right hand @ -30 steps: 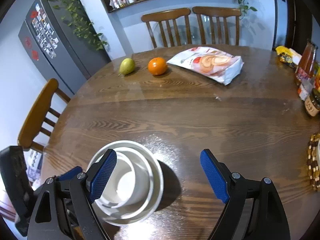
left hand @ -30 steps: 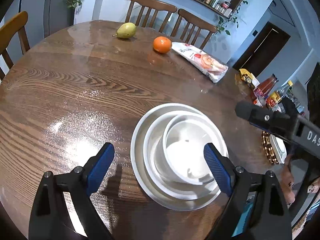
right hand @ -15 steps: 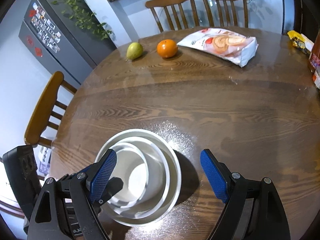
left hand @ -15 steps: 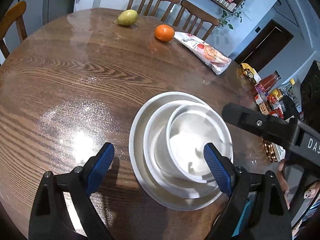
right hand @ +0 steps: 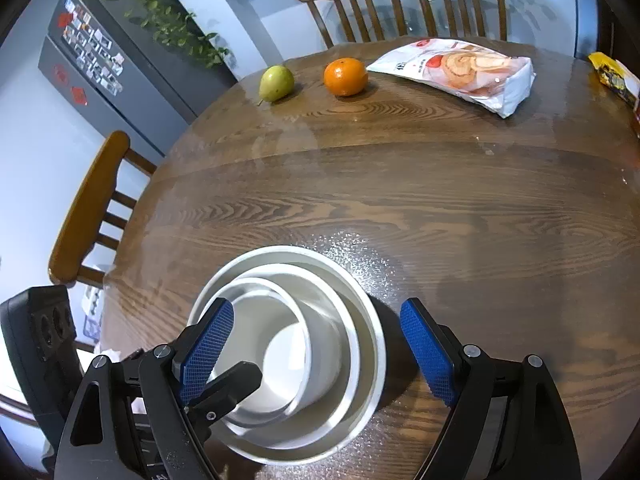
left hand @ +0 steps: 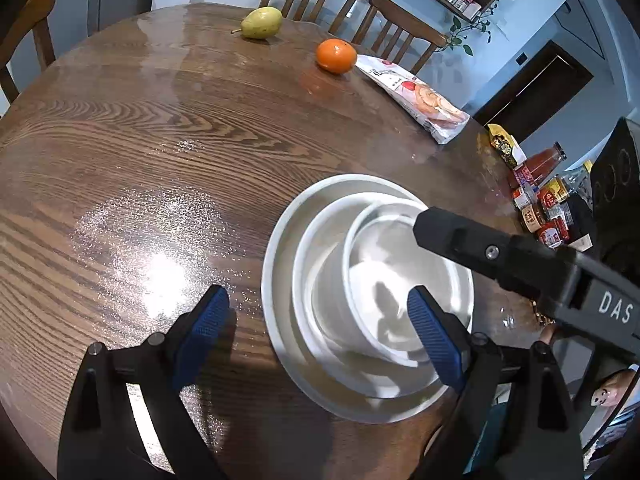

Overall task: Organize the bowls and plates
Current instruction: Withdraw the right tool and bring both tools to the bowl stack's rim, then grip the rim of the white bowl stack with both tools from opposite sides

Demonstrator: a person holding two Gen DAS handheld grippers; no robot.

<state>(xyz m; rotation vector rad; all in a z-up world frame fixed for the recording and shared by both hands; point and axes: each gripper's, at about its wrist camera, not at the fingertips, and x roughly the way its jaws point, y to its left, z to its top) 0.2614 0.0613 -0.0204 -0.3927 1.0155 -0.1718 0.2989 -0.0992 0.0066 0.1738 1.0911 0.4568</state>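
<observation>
Three white dishes are nested on the wooden table: a small bowl [left hand: 380, 280] [right hand: 280, 352] inside a middle bowl [left hand: 316, 228] [right hand: 332, 332] on a wide plate [left hand: 280, 248] [right hand: 360, 300]. My left gripper [left hand: 320, 328] is open. One of its fingers hangs over the small bowl, the other over the bare table to the stack's left. My right gripper [right hand: 318, 348] is open too, straddling the stack's right half, with one pad above the small bowl and one outside the plate's rim. Neither gripper holds anything. Each gripper's black finger shows in the other's view.
At the table's far side lie a pear [left hand: 262, 22] [right hand: 276, 82], an orange [left hand: 336, 55] [right hand: 346, 76] and a snack bag [left hand: 416, 98] [right hand: 460, 68]. Bottles and jars [left hand: 540, 192] crowd the right edge. Wooden chairs [right hand: 92, 208] ring the table; a fridge [right hand: 120, 60] stands behind.
The right gripper has come down and shifted so the stack sits between its fingers. In the left wrist view the right gripper's finger has slid over the small bowl.
</observation>
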